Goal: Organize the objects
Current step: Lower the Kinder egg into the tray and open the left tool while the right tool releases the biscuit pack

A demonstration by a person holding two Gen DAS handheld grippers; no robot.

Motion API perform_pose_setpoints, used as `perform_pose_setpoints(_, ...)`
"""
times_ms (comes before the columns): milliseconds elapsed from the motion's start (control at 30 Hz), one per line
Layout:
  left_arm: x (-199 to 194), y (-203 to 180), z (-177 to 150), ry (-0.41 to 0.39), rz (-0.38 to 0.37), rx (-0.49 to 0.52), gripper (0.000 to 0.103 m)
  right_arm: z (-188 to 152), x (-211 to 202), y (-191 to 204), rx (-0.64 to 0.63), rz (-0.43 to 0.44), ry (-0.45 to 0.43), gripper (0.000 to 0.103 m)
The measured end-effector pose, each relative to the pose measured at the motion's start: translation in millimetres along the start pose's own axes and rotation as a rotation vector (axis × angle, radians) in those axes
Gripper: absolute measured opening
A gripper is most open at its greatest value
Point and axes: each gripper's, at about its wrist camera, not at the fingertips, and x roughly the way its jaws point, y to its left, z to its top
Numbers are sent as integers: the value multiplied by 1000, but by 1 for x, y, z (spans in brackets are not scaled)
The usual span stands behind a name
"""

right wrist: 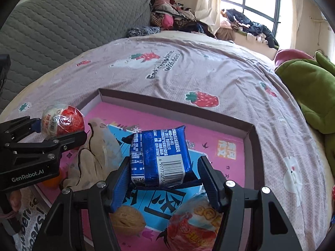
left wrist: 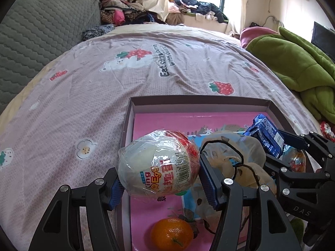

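Left fingers (left wrist: pixel 159 179) clamping wrapped egg (left wrist: pixel 159 165) lengthwise crosswise, right fingers (right wrist: pixel 163 179) gripping blue packet (right wrist: pixel 161 156), long axis pointing away

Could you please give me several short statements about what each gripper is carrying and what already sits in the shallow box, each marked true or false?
1. The left gripper grips a plastic-wrapped white and red toy egg. True.
2. The right gripper is empty. False: it grips a shiny blue foil snack packet.
3. An orange tangerine lies in the shallow pink-floored cardboard box. True.
4. The box sits on a wooden table. False: it rests on a mauve strawberry-print bedsheet.
5. A brown walnut lies in the box. True.
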Motion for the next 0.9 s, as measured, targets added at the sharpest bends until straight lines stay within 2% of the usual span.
perform_pose_setpoints(333,8,0,-2,5,1,9,65,3,12,3,-34,-74,57,64)
perform_pose_setpoints(700,9,-2,-4,1,33,58,66,7,22,9,-78,-114,126,65)
perform_pose_setpoints(767,9,-3,-5,6,24,61,67,7,21,10,-84,-118,131,65)
perform_pose_setpoints(833,9,-3,-5,8,20,61,73,8,20,9,-79,-112,134,65)
perform_pose_setpoints(900,7,-4,-5,6,25,60,74,9,16,8,-77,-110,127,65)
